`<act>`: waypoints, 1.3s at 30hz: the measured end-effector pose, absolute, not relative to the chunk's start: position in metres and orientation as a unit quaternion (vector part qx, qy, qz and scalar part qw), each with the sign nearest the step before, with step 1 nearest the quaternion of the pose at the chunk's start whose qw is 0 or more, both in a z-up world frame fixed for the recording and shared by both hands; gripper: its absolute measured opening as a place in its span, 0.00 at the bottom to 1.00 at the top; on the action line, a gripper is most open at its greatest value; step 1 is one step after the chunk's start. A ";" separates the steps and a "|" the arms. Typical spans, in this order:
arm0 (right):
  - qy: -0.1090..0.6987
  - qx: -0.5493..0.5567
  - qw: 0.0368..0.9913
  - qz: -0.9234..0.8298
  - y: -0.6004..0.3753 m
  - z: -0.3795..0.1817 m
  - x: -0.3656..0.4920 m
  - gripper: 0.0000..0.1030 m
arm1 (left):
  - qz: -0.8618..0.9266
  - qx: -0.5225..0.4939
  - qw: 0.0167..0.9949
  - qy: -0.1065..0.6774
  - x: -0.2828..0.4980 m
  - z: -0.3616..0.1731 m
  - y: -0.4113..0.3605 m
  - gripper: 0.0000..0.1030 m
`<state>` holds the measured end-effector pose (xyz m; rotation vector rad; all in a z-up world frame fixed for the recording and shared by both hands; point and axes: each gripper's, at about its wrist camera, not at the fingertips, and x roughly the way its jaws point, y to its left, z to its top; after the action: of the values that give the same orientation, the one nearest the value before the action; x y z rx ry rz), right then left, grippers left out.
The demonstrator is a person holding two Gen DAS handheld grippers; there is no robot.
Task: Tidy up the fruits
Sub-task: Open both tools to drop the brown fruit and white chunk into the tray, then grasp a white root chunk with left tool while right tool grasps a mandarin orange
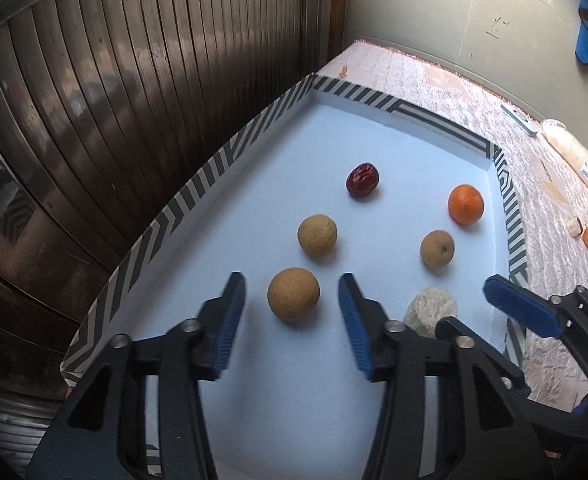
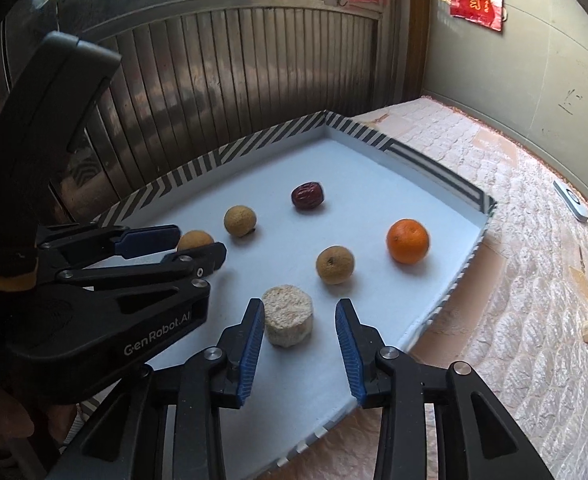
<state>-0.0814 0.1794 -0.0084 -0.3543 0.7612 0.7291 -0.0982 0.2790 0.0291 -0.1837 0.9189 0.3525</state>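
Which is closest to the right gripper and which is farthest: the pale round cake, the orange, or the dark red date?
From the right gripper, in its own view:
1. Pale round cake, just ahead between its fingers, not gripped.
2. Orange, farther off to the right, near the tray's edge.
3. Dark red date, farthest, toward the back.

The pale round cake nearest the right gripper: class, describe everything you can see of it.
The pale round cake is a short, thick disc, off-white with a rough, crumbly-looking surface. It lies flat on the white tray, near its front edge. It sits between the open blue pads of the right gripper, close to one; contact is unclear. No fruit touches it.
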 end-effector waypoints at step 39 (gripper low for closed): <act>0.329 -0.045 0.929 0.162 -0.034 0.035 -0.066 0.47 | 0.041 -0.006 0.906 0.421 -0.048 0.065 0.114 0.52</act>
<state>-0.0658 -0.0336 0.0351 -0.0926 0.6745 0.3314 -0.0477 0.1144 0.0650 -0.0134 0.8691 0.0845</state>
